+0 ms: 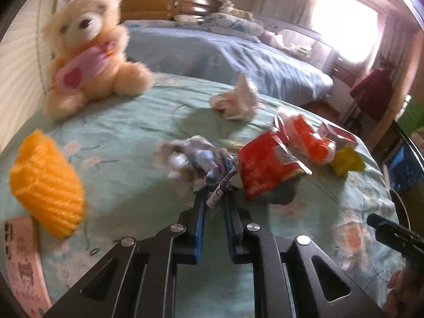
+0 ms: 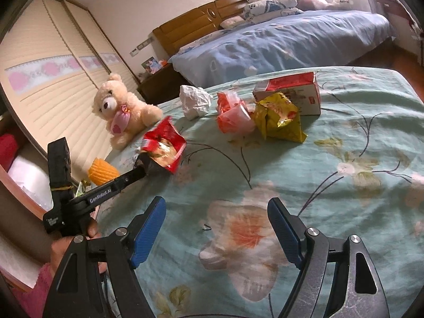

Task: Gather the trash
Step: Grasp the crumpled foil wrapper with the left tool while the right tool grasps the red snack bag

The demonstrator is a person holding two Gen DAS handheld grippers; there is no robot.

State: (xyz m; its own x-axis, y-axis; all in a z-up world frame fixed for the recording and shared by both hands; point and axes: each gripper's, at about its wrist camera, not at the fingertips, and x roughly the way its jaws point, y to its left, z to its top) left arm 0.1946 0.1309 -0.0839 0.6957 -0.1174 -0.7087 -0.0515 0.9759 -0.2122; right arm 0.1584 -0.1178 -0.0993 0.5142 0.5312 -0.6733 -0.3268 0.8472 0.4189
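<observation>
Trash lies scattered on a green floral bedspread [image 2: 357,137]. My left gripper [image 1: 215,194] is shut on a strip of a crumpled white-and-blue wrapper [image 1: 193,156], which lies just ahead of its blue fingers. A red snack bag [image 1: 265,169] lies right beside it. In the right wrist view the red snack bag [image 2: 164,145] hides the tips of the left gripper [image 2: 140,171]. My right gripper [image 2: 216,206] hangs open over bare bedspread, nothing between its fingers. Farther off lie an orange-white plastic bag [image 2: 233,114], a yellow wrapper [image 2: 278,119], a red-and-white carton [image 2: 291,90] and a crumpled white bag [image 2: 194,99].
A cream teddy bear [image 1: 90,53] sits at the bed's far left corner, and a ribbed yellow object [image 1: 47,185] lies nearer on the left. A pink box [image 1: 23,259] rests at the left edge. A second bed with blue sheets [image 2: 278,37] stands behind. Sliding wardrobe doors [image 2: 53,79] line the left wall.
</observation>
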